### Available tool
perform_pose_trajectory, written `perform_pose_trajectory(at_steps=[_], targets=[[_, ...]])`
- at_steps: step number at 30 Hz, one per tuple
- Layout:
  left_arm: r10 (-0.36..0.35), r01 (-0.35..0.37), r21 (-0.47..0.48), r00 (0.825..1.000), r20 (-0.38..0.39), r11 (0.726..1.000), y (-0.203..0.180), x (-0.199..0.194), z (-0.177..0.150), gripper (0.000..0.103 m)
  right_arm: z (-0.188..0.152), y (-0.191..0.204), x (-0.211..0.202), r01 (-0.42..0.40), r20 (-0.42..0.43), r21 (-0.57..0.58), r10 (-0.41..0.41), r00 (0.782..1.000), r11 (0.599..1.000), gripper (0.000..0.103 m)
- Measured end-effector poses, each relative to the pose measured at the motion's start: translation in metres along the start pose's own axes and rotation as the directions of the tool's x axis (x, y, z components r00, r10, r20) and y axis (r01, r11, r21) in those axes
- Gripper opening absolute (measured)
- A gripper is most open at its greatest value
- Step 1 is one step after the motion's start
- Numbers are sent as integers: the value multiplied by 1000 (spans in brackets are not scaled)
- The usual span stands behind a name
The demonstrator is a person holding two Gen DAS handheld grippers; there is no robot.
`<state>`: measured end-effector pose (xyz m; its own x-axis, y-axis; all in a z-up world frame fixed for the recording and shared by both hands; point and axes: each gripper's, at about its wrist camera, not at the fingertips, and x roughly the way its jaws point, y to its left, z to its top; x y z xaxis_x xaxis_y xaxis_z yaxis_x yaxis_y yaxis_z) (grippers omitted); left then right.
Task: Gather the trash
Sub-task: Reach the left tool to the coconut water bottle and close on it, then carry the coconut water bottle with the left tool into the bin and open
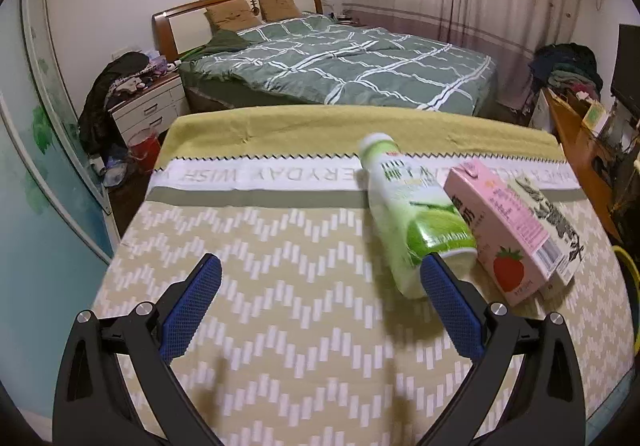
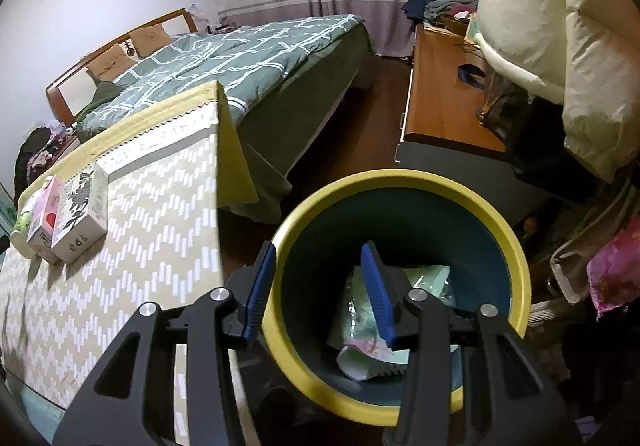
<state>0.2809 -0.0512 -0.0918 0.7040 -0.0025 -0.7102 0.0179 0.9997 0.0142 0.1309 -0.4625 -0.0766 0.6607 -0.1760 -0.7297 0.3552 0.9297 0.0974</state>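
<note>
A green drink bottle (image 1: 408,214) lies on its side on the zigzag-patterned tablecloth (image 1: 260,266). To its right are a pink strawberry carton (image 1: 500,230) and a white box with ink drawings (image 1: 554,222). My left gripper (image 1: 320,260) hovers open over the cloth, its right fingertip just in front of the bottle's base, with nothing between the pads. My right gripper (image 2: 320,246) is open over a yellow-rimmed dark bin (image 2: 516,246) that holds crumpled wrappers (image 2: 368,330). Its left finger is outside the rim and its right finger is inside. The carton (image 2: 44,214) and white box (image 2: 82,214) also show there.
A bed with a green checked quilt (image 1: 340,62) stands beyond the table. A cluttered nightstand (image 1: 148,106) and a red bucket (image 1: 144,146) stand at the left. A wooden desk (image 2: 440,98) and a hanging white puffy coat (image 2: 560,26) are right of the bin.
</note>
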Motion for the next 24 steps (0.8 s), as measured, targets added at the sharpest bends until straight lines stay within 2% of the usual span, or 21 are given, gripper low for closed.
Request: perform_pose_trajectory(at_steps=[4,6,9,13,17,24], targets=[[-92,92,-15,995,-22,996,-6,0,19,98,1,9,-1,-10,2,-14,10,1000,1000,43],[-115,115,-22,993,-33,993,-12,6,30,98,1,11,-2,-11,3,-19,11,1000,1000,43],[-84,84,-10,995,-47,996,-34,21,47,95,1,12,-3,-10,3,-18,11,1000,1000,43],[-81,80,-16,989,-127,997,-49,49,60,82,1,8,-2,-7,-3,-8,7,1000,1000,43],[-42,42,-4,981,-188,999,-56,72,70,78,1,1,1,-6,-9,2,6,1000,1000,43],[-45,53,20,955,-292,998,-62,105,75,68,-1,-2,7,-15,-31,8,15,999,1000,43]])
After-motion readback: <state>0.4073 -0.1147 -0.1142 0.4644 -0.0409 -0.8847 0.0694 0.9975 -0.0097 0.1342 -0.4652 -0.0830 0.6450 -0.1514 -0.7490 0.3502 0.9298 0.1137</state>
